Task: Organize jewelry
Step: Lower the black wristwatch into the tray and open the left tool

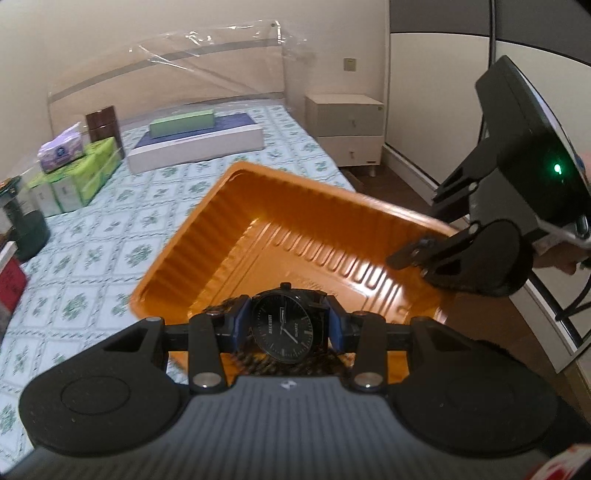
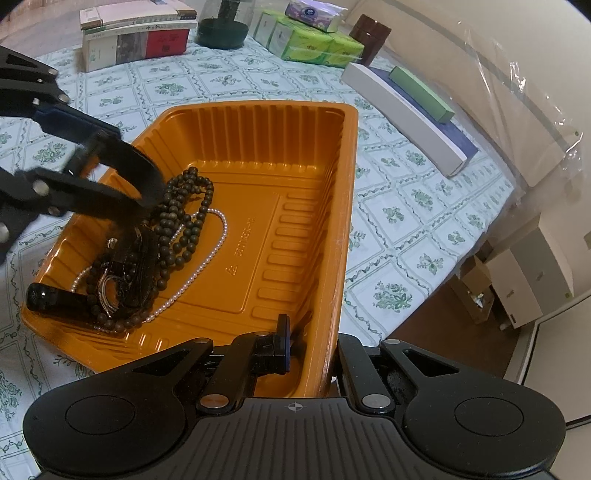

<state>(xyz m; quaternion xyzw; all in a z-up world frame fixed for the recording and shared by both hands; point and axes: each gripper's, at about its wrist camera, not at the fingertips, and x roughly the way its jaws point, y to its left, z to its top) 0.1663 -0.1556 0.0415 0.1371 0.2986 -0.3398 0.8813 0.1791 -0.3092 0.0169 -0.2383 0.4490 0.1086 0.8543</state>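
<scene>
My left gripper (image 1: 284, 326) is shut on a black wristwatch (image 1: 284, 332), its blue pads pressing both sides of the case, dial facing the camera. It hovers over the near-left end of the orange plastic tray (image 1: 280, 177). In the right wrist view the left gripper (image 2: 85, 155) carries the watch (image 2: 136, 166), strap arching down above the tray's contents. A dark bead strand (image 2: 184, 210), a pearl necklace (image 2: 218, 236) and a black cylinder (image 2: 55, 299) lie in the tray (image 2: 347, 177). My right gripper (image 2: 314, 350) is shut on the tray's near rim; its outer finger is hidden behind the wall.
The tray rests on a bed with a green-patterned sheet (image 2: 406, 206). Stacked books (image 2: 136, 37), a dark jar (image 2: 221, 29), green tissue packs (image 2: 314, 44), a brown canister (image 2: 369, 37) and a flat white box (image 2: 402, 122) line the far side. A bedside cabinet (image 1: 347, 129) stands beyond the bed.
</scene>
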